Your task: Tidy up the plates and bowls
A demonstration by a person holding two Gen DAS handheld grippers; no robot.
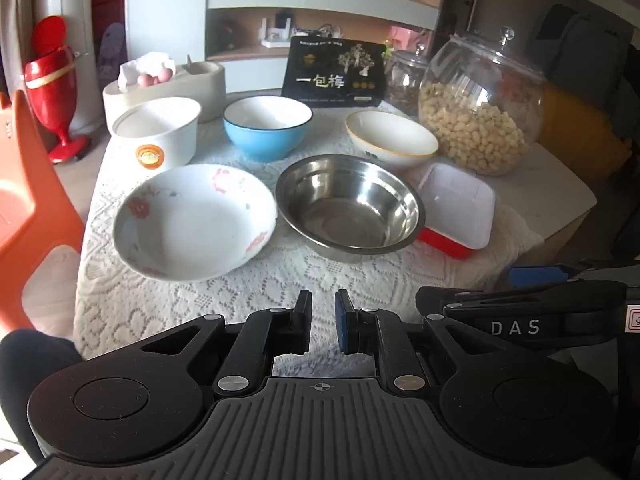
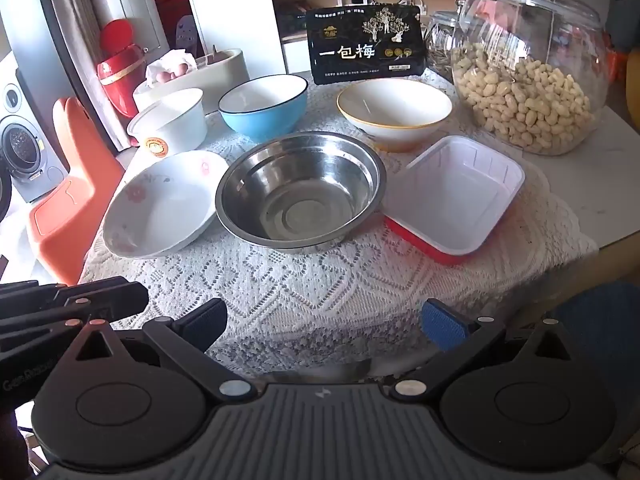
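On a lace-covered table stand a floral white plate (image 1: 192, 220) (image 2: 160, 204), a steel bowl (image 1: 348, 204) (image 2: 300, 192), a blue bowl (image 1: 266, 128) (image 2: 262, 106), a white bowl with a yellow rim (image 1: 390, 138) (image 2: 394, 110), a white tub with an orange logo (image 1: 156, 134) (image 2: 168, 122) and a red-and-white square tray (image 1: 456, 208) (image 2: 452, 196). My left gripper (image 1: 323, 320) hovers near the front edge, its jaws a narrow gap apart, empty. My right gripper (image 2: 326, 320) is wide open and empty, in front of the steel bowl.
A big glass jar of peanuts (image 1: 480, 120) (image 2: 528, 76), a smaller jar (image 1: 404, 76) and a black box (image 1: 334, 74) (image 2: 366, 44) stand at the back. A beige holder with eggs (image 1: 168, 84) sits back left. An orange chair (image 1: 24, 208) stands left of the table.
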